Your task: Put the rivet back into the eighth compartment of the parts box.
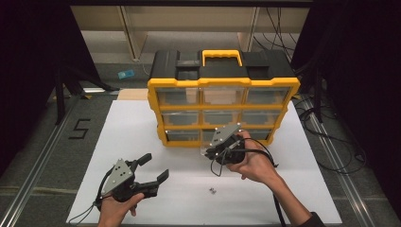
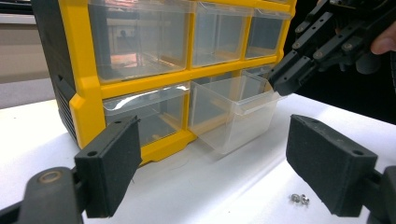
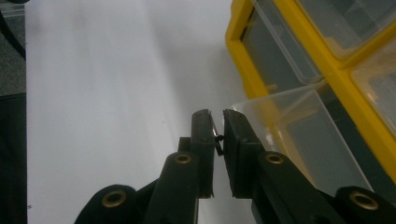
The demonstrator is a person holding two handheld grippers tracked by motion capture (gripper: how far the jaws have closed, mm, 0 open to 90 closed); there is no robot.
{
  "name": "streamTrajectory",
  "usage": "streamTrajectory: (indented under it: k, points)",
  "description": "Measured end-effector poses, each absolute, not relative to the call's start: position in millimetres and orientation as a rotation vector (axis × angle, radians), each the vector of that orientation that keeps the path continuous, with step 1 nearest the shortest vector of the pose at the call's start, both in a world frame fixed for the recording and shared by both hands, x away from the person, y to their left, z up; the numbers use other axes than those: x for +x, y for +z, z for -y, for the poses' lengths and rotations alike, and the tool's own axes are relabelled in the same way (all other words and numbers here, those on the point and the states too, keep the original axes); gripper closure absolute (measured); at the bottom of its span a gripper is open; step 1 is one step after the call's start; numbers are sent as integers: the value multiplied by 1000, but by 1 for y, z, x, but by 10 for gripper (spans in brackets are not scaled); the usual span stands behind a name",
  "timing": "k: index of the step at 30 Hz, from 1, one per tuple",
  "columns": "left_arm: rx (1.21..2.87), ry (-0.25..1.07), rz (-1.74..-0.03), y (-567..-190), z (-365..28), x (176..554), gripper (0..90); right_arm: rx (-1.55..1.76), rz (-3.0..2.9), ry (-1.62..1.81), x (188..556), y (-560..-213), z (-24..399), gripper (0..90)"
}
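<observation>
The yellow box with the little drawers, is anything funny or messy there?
One clear drawer in the bottom row of the yellow organizer sticks out, with the right gripper pinching its front lip. Two tiny metal bits lie loose on the white table, near the open left gripper.

Organizer (image 1: pixel 222 94) at table (image 1: pixel 142 123) rear; screws (image 1: pixel 212 191) in front, by pulled-out drawer (image 2: pixel 233 112).
</observation>
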State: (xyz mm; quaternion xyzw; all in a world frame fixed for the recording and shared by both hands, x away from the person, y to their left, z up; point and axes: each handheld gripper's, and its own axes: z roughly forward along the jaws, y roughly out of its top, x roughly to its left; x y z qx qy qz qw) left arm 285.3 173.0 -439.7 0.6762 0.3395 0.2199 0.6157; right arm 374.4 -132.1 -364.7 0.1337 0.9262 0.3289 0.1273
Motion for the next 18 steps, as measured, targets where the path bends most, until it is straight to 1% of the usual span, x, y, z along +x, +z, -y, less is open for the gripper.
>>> streamTrajectory:
  k: [18]
  points:
    - [1558,507,-782,-440,-173,285,181,529,-2588,980,397,-365,151,830]
